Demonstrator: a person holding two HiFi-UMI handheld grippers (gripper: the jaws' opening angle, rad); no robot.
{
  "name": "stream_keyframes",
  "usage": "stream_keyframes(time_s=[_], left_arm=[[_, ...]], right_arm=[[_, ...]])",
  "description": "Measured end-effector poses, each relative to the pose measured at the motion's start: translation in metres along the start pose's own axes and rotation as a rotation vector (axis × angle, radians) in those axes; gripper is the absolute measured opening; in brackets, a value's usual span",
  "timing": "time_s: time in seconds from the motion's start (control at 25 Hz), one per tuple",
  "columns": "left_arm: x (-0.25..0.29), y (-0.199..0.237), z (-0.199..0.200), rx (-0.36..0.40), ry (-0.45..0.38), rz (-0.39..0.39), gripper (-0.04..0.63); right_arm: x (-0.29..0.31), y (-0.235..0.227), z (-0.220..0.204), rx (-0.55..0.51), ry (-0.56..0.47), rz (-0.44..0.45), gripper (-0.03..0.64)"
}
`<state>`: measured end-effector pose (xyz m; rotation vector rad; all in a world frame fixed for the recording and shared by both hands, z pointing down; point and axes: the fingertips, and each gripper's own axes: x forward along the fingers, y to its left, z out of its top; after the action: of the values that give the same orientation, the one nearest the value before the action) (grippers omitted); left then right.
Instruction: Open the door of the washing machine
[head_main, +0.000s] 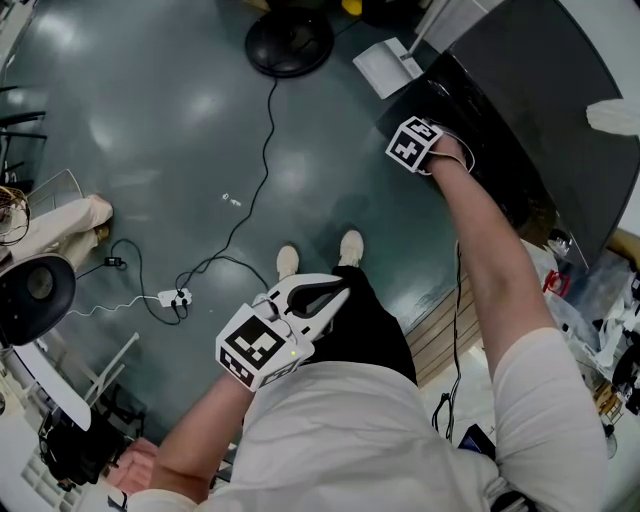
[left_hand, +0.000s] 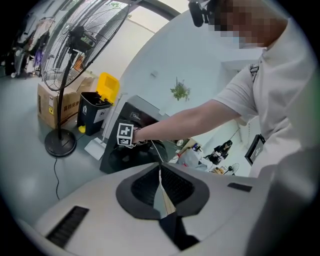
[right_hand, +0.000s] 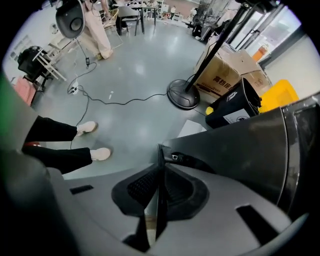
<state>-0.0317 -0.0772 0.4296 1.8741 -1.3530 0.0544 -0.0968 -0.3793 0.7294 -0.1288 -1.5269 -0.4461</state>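
I am clamping the right gripper (right_hand: 160, 167) on the thin, seemingly stiff edge of the dark grey washing machine door (right_hand: 235, 150), with the left gripper (left_hand: 160, 172) hanging closed, empty.

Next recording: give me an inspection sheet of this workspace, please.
Surface: glossy grey floor; the person stands on it.
Job's things: dark washing machine; its door shows edge-on between the right jaws.
Clutter: plastic bags beside the machine; white panel on the floor.
Grippers: right gripper shut on the door edge; left gripper shut, empty, at the waist.
Cables: black cable runs from the fan base to a power strip.
Surroundings: cardboard boxes, yellow-lidded bin.
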Motion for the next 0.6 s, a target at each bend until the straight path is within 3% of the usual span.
stream_keyframes(time_s=[0.16, 0.6], left_arm=[[-0.005, 0.001, -0.003, 0.0, -0.003, -0.006, 0.023], [-0.02, -0.002, -0.015, 0.014, 0.002, -0.027, 0.023]], right_arm=[[-0.001, 0.014, 0.003, -0.042, -0.015, -0.028, 0.049], [-0.008, 0.053, 0.006, -0.079, -0.015, 0.024, 0.048]])
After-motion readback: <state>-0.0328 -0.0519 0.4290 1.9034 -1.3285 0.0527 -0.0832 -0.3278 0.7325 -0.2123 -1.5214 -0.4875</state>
